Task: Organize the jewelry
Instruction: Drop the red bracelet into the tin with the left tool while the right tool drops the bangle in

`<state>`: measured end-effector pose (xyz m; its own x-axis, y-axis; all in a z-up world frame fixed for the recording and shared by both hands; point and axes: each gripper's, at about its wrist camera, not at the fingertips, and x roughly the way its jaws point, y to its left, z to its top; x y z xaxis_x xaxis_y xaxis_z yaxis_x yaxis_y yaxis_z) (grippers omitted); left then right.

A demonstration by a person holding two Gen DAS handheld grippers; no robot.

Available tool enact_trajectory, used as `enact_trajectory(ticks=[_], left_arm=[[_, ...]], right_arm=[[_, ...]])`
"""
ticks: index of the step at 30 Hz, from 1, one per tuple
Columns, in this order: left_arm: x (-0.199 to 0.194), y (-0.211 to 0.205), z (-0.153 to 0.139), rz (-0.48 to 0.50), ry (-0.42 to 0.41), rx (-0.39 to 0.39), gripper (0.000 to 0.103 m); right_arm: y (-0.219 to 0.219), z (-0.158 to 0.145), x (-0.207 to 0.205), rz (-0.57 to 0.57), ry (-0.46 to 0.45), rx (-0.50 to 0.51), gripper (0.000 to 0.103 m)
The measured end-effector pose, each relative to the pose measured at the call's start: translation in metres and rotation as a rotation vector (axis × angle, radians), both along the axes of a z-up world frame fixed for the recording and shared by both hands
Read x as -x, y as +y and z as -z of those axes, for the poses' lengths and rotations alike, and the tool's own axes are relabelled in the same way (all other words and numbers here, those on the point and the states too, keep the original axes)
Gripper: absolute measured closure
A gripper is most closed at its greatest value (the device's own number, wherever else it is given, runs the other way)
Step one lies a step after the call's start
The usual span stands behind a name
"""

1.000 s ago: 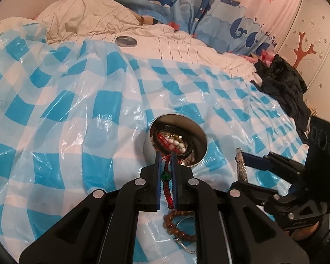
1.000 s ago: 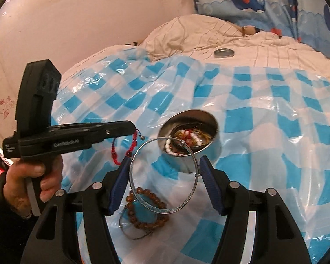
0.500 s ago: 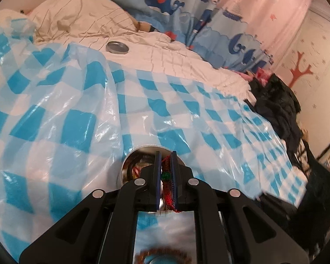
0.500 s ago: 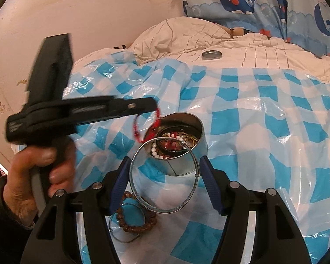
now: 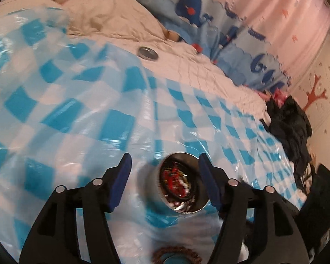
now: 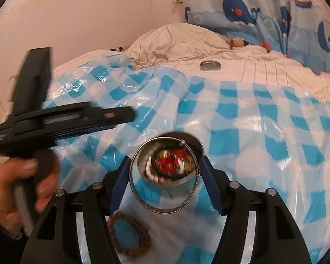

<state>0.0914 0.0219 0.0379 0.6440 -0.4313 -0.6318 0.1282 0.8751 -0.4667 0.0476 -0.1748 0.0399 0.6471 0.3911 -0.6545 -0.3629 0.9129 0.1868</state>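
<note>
A round metal tin (image 5: 182,184) sits on the blue-checked plastic sheet and holds several pieces of jewelry, with a red beaded bracelet (image 5: 172,177) on top. My left gripper (image 5: 165,182) is open and empty just above the tin. In the right wrist view the left gripper (image 6: 121,116) hovers left of the tin (image 6: 169,160). My right gripper (image 6: 164,181) is shut on a thin silver bangle (image 6: 162,210), held flat between the pads just in front of the tin. A brown wooden bead bracelet (image 6: 129,235) lies on the sheet below it and shows in the left wrist view (image 5: 176,253).
The tin's lid (image 6: 210,65) lies on the cream quilt (image 6: 264,70) behind the sheet. A whale-print curtain (image 6: 264,11) hangs at the back. Dark clothes (image 5: 290,127) are piled at the right edge of the bed. A wall (image 6: 77,11) stands at the left.
My left gripper carried the red beaded bracelet over the tin and opened; the bracelet now lies in the tin. My right gripper moved the bangle closer to the tin.
</note>
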Motion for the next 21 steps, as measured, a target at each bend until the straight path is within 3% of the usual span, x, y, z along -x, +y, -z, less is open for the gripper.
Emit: enact_trajectory(ticks=[6, 10, 12, 21], left_arm=[[0.016, 0.032, -0.004, -0.018, 0.009, -0.004, 0.035], [0.023, 0.035, -0.004, 0.001, 0.015, -0.014, 0.035], [0.024, 0.034, -0.004, 0.013, 0.015, -0.02, 0.034], [0.032, 0.01, -0.002, 0.071, 0.007, -0.094, 0.031]], right_arm=[[0.028, 0.014, -0.033, -0.013, 0.009, 0.075, 0.041], [0.05, 0.044, -0.055, -0.023, 0.089, 0.245, 0.041], [0.051, 0.048, -0.054, -0.016, 0.087, 0.284, 0.04], [-0.002, 0.016, 0.014, 0.101, 0.039, 0.105, 0.025]])
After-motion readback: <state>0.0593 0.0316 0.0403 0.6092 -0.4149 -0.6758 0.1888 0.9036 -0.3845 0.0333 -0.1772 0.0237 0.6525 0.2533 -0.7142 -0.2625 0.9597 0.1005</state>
